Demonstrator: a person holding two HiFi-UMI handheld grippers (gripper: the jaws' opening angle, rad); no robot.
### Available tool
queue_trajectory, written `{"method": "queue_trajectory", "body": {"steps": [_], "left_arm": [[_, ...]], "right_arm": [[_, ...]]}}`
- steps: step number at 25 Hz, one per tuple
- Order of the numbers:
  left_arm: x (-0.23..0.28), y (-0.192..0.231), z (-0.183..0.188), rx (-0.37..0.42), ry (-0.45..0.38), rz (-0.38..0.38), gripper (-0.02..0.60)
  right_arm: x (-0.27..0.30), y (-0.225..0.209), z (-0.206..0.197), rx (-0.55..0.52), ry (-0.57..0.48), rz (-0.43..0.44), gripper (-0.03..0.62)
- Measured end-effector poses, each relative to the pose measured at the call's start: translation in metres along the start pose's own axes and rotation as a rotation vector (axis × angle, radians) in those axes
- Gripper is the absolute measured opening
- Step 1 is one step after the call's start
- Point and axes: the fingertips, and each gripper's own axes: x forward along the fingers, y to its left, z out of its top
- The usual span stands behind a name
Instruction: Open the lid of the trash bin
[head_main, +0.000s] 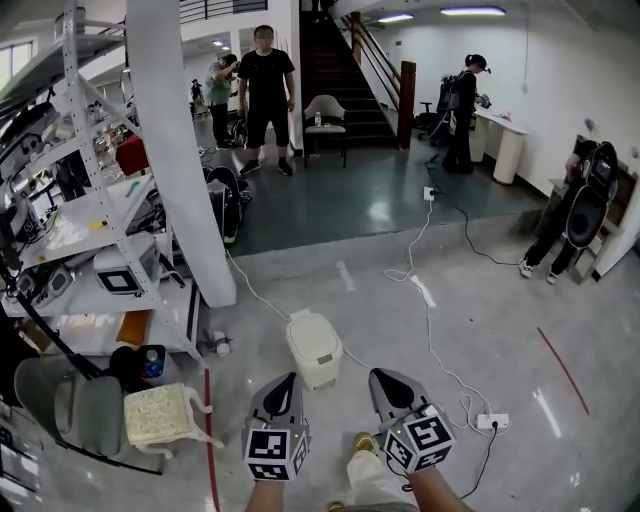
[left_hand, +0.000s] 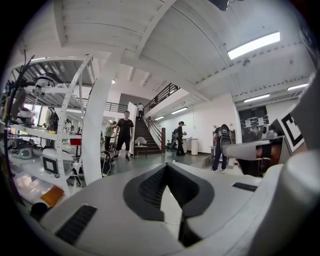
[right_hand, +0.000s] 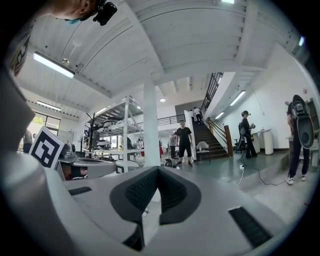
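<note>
A small white trash bin (head_main: 314, 349) stands on the floor in the head view, its lid (head_main: 309, 329) down. My left gripper (head_main: 284, 381) hangs just short of the bin's near left corner, jaws shut and empty. My right gripper (head_main: 383, 377) is to the bin's right, a little apart from it, also shut on nothing. In the left gripper view the left gripper (left_hand: 167, 168) points level into the room, pads meeting at the tip. The right gripper (right_hand: 158, 170) looks the same in its own view. Neither gripper view shows the bin clearly.
A white pillar (head_main: 175, 160) and a metal shelf rack (head_main: 95, 215) stand to the left. A grey chair (head_main: 72, 405) and a woven cushion (head_main: 158, 413) sit near left. Cables (head_main: 430, 320) and a power strip (head_main: 492, 421) run at right. People (head_main: 266, 95) stand far back by the stairs (head_main: 335, 60).
</note>
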Motion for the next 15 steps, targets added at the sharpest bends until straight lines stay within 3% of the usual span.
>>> {"method": "queue_trajectory", "body": {"steps": [15], "left_arm": [[0.111,0.025,0.007,0.038,0.020,0.021,-0.012]], "right_arm": [[0.098,-0.069,0.006,0.014,-0.009,0.046,0.034]]}}
